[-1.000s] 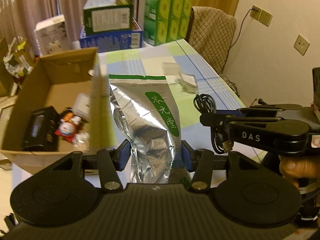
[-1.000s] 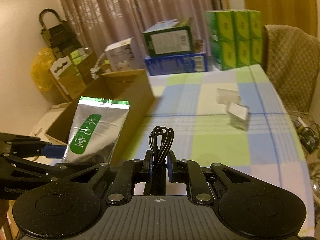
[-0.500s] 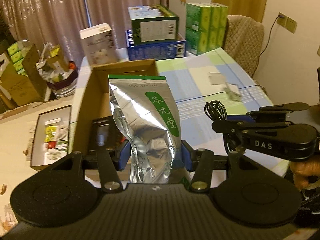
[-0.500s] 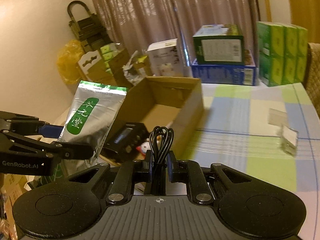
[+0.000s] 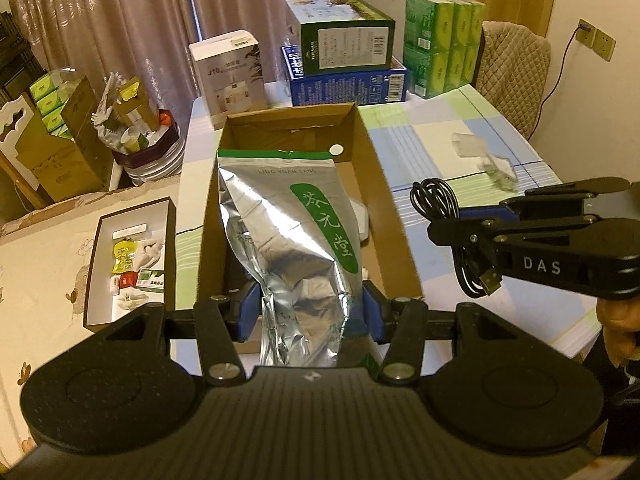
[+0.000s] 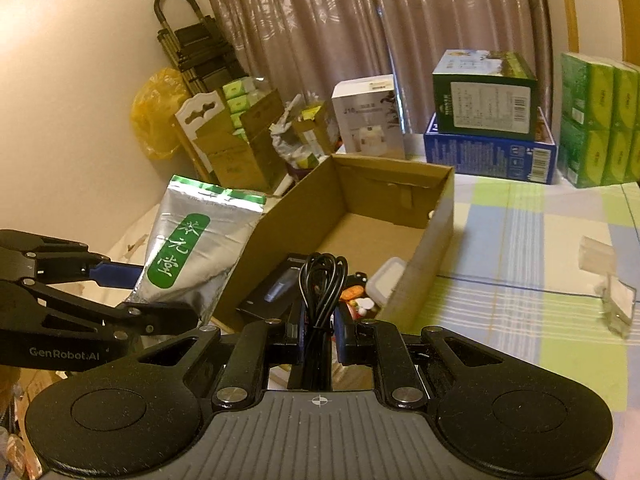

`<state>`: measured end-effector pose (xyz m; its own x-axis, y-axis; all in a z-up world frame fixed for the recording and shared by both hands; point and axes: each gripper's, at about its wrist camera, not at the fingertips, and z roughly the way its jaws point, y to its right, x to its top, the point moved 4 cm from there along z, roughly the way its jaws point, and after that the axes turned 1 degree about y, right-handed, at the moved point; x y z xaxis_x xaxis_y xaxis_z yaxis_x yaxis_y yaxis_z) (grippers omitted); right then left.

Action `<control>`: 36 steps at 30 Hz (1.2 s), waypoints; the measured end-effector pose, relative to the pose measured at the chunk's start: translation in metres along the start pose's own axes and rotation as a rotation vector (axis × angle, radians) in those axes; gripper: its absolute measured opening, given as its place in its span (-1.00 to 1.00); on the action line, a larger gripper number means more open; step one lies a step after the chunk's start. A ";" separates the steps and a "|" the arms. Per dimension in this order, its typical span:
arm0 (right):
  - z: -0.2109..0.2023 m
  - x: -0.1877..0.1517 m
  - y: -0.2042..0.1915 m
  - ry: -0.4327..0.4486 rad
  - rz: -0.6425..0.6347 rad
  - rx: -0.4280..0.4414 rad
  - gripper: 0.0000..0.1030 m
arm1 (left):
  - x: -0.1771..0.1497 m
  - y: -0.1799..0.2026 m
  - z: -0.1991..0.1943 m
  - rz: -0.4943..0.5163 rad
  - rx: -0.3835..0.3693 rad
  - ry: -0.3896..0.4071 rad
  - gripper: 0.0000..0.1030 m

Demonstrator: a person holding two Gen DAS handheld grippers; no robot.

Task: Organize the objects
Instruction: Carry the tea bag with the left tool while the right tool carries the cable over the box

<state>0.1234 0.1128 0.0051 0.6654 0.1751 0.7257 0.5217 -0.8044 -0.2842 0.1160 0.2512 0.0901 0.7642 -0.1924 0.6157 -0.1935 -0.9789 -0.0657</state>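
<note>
My left gripper is shut on a silver foil bag with a green label, held upright over the open cardboard box. My right gripper is shut on a coiled black cable, just right of the box's near corner in the left wrist view. The right wrist view shows the bag and the left gripper at the left, beside the box. A black carton, a white case and small red items lie inside the box.
A shallow tray of small packets sits left of the box. Clear plastic holders lie on the checked tablecloth at the right. Stacked cartons and green tissue packs line the table's far edge, and a quilted chair stands behind.
Both grippers have swung left with their loads. The bag, earlier over the box's right wall, now hangs over the box's middle. The cable has come to the box's near right corner.
</note>
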 end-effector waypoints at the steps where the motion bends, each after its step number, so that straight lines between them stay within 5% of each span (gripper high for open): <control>1: 0.002 0.001 -0.001 -0.002 0.002 0.002 -0.79 | 0.000 -0.002 0.001 0.001 0.001 -0.002 -0.09; 19: 0.042 0.014 -0.006 -0.028 0.047 0.012 -0.80 | 0.009 -0.038 0.016 0.025 0.021 -0.027 -0.09; 36: 0.076 0.023 0.003 -0.062 0.087 -0.031 -0.79 | 0.052 -0.051 0.050 0.088 0.019 -0.050 -0.09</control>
<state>0.1810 0.1577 -0.0268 0.7396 0.1379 0.6587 0.4445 -0.8350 -0.3243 0.1961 0.2882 0.0864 0.7745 -0.2806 0.5669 -0.2502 -0.9590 -0.1329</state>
